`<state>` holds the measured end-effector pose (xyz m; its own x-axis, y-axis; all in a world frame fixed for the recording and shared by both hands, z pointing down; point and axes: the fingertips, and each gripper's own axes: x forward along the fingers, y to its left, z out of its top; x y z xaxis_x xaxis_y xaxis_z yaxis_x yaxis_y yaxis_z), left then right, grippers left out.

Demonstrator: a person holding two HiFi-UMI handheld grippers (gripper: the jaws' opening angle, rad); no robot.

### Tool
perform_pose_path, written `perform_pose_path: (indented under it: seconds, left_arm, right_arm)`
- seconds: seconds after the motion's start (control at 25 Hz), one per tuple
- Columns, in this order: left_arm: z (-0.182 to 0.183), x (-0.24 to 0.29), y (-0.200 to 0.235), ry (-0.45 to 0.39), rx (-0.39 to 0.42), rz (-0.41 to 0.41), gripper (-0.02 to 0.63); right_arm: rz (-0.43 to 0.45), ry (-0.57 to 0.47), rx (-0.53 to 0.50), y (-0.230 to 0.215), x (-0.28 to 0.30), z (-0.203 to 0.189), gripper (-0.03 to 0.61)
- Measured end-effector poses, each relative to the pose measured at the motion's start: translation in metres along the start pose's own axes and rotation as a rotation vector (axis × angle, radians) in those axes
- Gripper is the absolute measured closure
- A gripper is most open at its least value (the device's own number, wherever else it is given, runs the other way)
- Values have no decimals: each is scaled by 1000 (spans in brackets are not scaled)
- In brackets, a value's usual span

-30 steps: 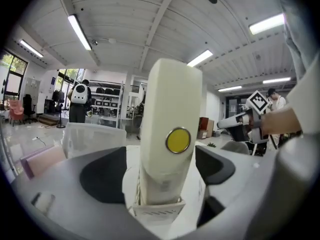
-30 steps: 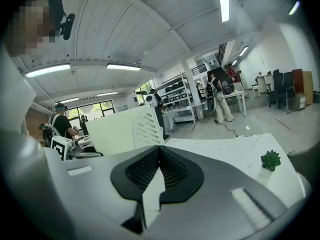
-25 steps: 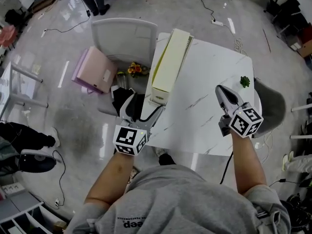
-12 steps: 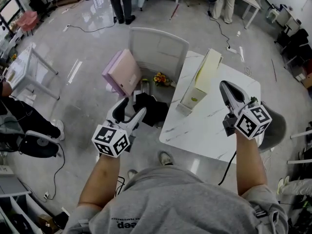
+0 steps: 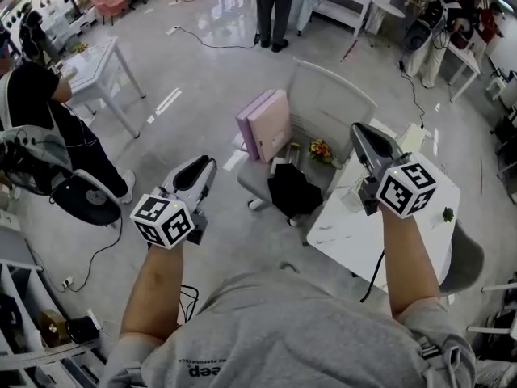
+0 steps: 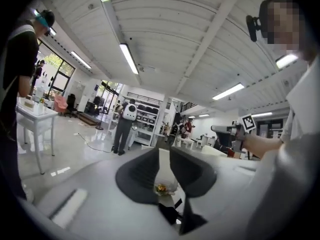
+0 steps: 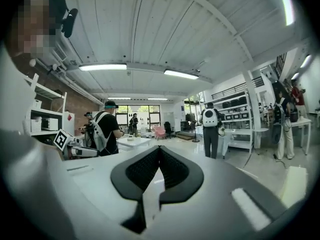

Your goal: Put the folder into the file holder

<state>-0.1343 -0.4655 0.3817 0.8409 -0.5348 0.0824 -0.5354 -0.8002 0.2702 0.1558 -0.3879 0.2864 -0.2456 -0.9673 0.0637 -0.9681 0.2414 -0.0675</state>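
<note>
Approach step: left tongs [image 5: 203, 168] closing on nothing, right tongs [image 5: 360, 133] shut and empty; next move likely reaches for the pink folder [image 5: 266, 124] by the chair [image 5: 331, 103].

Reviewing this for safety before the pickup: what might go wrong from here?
The left gripper has its jaws closing on nothing, well short of the pink folder; unless it reopens, it may just knock the folder over. A loose cable trails at the person's left, a possible trip hazard.
</note>
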Motion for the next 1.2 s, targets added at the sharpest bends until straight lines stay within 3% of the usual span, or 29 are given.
perform_pose_path:
  seconds: [0.24, 0.56, 0.88, 1.2]
  left_arm:
    - [9, -68, 55, -56, -39, 122, 554]
    - [9, -127, 77, -63, -61, 209, 555]
    - [3, -140, 76, -74, -75, 245, 555]
    - [1, -130, 60, -58, -55, 209, 555]
  right_arm:
    - [168, 13, 0, 66, 80, -22, 574]
    - [297, 76, 20, 121, 120, -63, 574]
    - [307, 145, 32, 127, 121, -104, 575]
    - [280, 138, 37, 114, 107, -107, 575]
